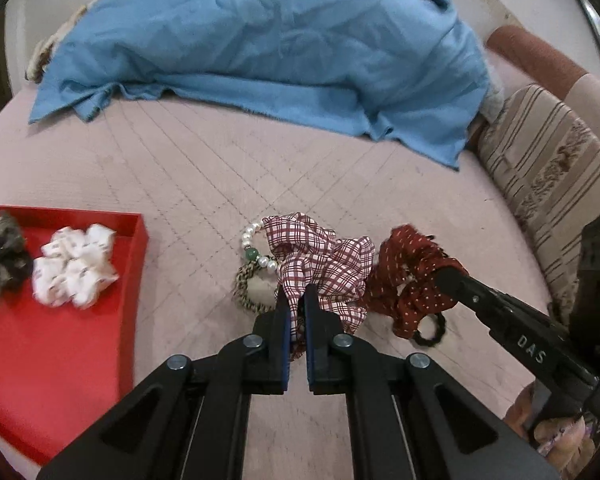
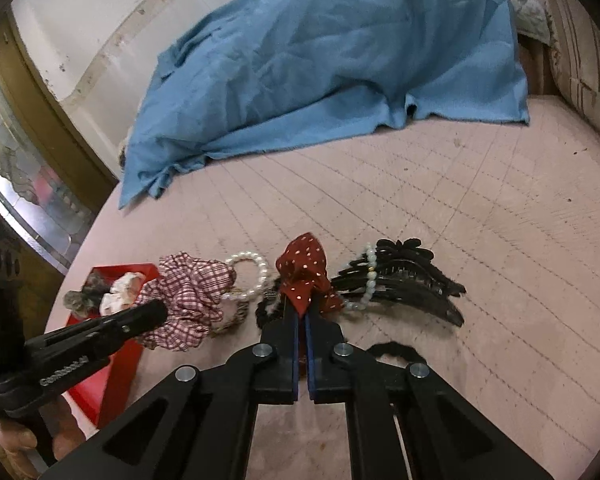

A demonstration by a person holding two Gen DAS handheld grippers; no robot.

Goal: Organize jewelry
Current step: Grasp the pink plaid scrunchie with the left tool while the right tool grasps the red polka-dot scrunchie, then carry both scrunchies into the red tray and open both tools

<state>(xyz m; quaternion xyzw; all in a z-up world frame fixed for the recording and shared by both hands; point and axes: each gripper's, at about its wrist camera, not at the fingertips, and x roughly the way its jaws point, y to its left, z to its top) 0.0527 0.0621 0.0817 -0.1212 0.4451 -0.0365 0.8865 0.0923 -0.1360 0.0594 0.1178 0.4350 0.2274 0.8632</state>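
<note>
Plaid scrunchie [image 1: 320, 268] clamped in left gripper [image 1: 297, 304]; right gripper [image 2: 302, 312] clamps red dotted scrunchie [image 2: 306, 276].

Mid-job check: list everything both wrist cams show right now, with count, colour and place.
tray: one, red, on the bed's left
scrunchies in tray: two, white printed and dark grey
plaid scrunchie: one, red-white, pinched by left gripper
dotted scrunchie: one, dark red, pinched by right gripper
pearl bracelet: one, white with a green bead, beside the plaid scrunchie
braided hair tie: one, tan, under the bracelet
black hair ties: at least two, near the dotted scrunchie
claw clips: black, count unclear, pale bead bracelet draped over
cloth: one, blue, far side
bedcover: pink, quilted
left gripper: shut
right gripper: shut
</note>
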